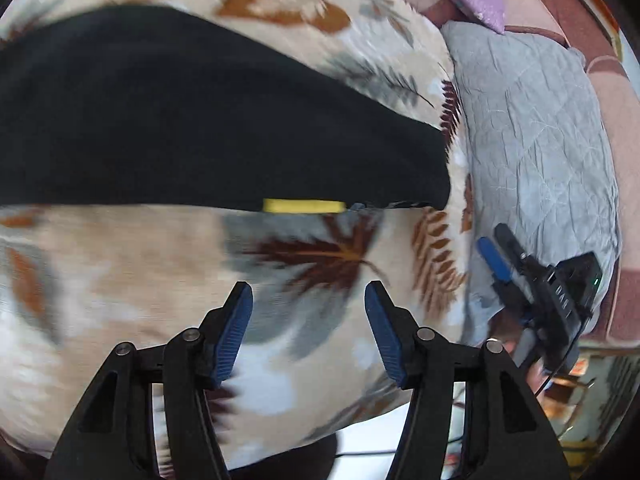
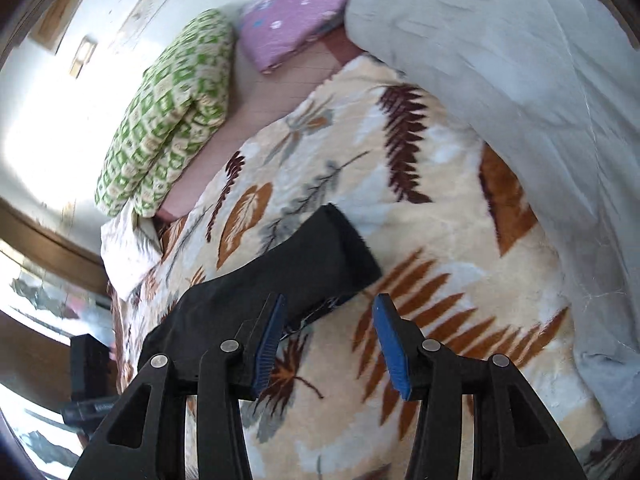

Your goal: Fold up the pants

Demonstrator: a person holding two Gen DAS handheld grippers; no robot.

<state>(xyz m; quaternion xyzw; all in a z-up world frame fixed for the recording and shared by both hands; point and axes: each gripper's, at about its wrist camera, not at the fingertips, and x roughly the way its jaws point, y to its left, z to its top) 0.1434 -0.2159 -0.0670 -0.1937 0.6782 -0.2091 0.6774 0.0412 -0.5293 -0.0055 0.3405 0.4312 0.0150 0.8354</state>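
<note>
1. Left hand-held gripper (image 1: pixel 308 340): released, jaws spread wide, nothing between them, hovering over the leaf-print blanket (image 1: pixel 160 280).
2. Right hand-held gripper (image 2: pixel 328 344): released too, empty, tips near the pants' end.
3. Black pants (image 1: pixel 180 128) lie flat across the blanket as a long strip, yellow tag (image 1: pixel 304 205) at the near edge.
4. Grey quilt (image 2: pixel 520 80) beside the blanket; purple pillow (image 2: pixel 296 24) and green patterned pillow (image 2: pixel 172 108) further back.
</note>
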